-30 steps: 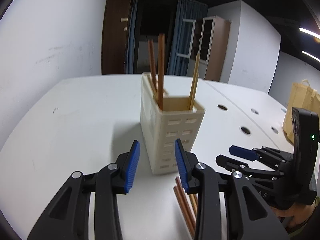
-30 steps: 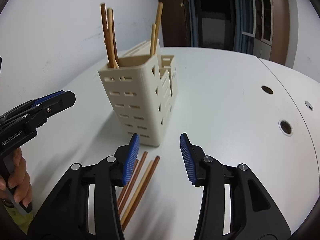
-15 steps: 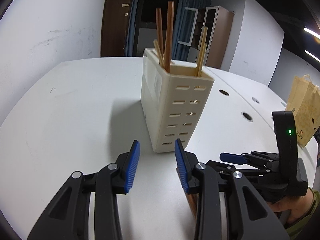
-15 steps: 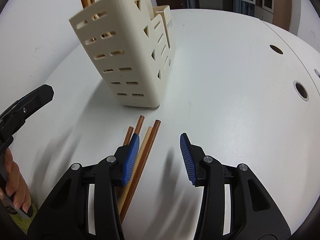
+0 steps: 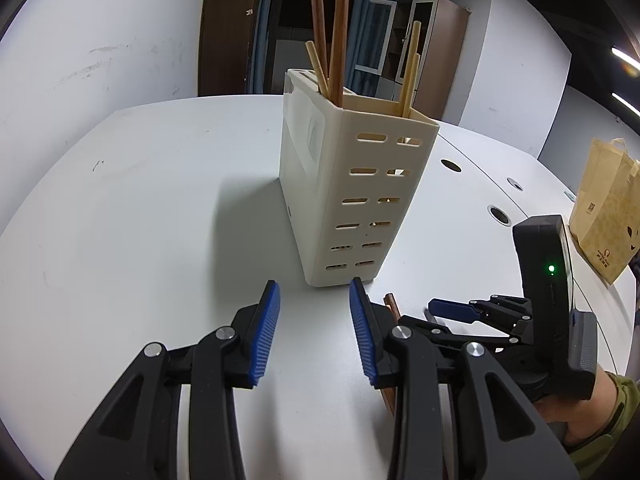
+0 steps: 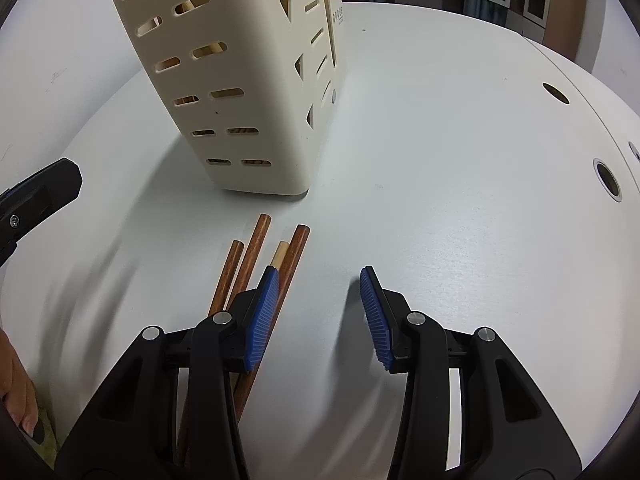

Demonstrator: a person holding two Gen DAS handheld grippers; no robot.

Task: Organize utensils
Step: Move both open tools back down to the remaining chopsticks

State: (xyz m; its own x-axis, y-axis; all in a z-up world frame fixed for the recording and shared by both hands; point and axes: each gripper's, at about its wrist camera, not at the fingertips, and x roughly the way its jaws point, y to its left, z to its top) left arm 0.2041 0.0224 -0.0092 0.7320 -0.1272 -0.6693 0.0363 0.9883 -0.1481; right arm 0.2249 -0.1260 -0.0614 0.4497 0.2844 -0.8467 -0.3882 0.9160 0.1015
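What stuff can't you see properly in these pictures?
- Loose chopsticks on the table: right wrist view, their near ends run under the right gripper; left wrist view shows only one tip behind the left gripper.
- Holder: right wrist view, its top is cut off by the picture's edge.
- Standing chopsticks: left wrist view, lower parts hidden by the holder's walls.

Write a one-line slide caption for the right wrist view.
Open right gripper above loose chopsticks lying before the cream utensil holder.
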